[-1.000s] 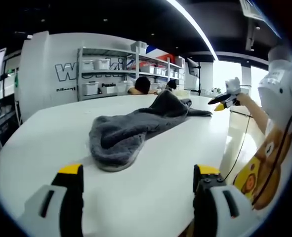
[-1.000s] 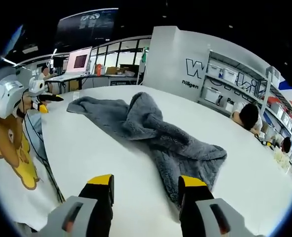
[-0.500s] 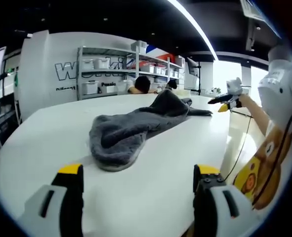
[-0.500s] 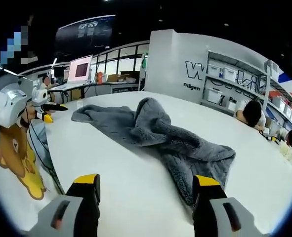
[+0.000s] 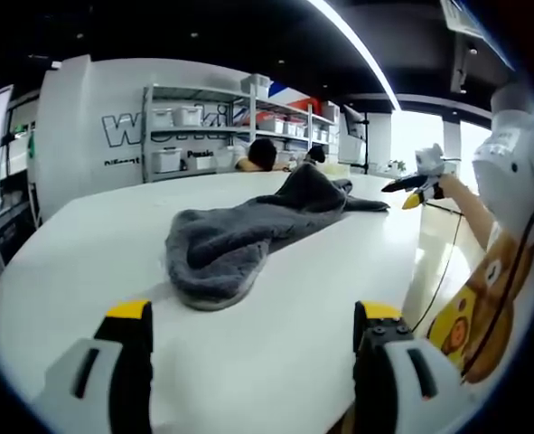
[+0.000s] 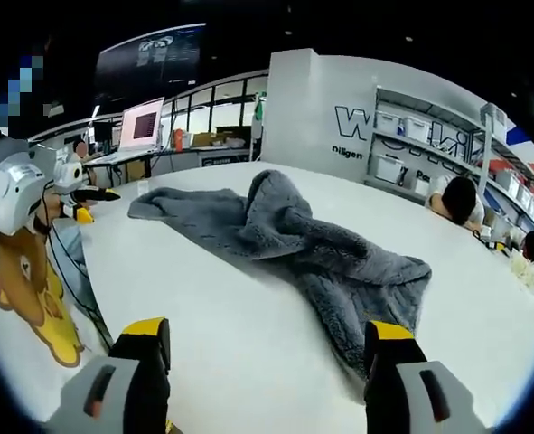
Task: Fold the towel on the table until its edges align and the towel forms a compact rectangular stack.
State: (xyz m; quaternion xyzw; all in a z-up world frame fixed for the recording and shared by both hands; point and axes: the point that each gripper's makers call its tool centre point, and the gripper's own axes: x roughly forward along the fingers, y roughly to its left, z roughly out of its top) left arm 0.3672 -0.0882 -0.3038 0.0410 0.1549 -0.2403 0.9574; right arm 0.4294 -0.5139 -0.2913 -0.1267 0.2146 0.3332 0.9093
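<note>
Right gripper (image 6: 271,384) jaws spread wider than before.
Left gripper (image 5: 253,362) released too; towel (image 5: 239,240) crumpled, untouched on table (image 5: 86,244).

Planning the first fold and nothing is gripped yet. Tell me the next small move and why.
Probably bring the right gripper down to the near end of the towel and pinch a corner there. The towel lies crumpled and twisted in a long heap on the white table, no edges aligned, and both the right gripper and the left gripper hang open, apart from the cloth.
</note>
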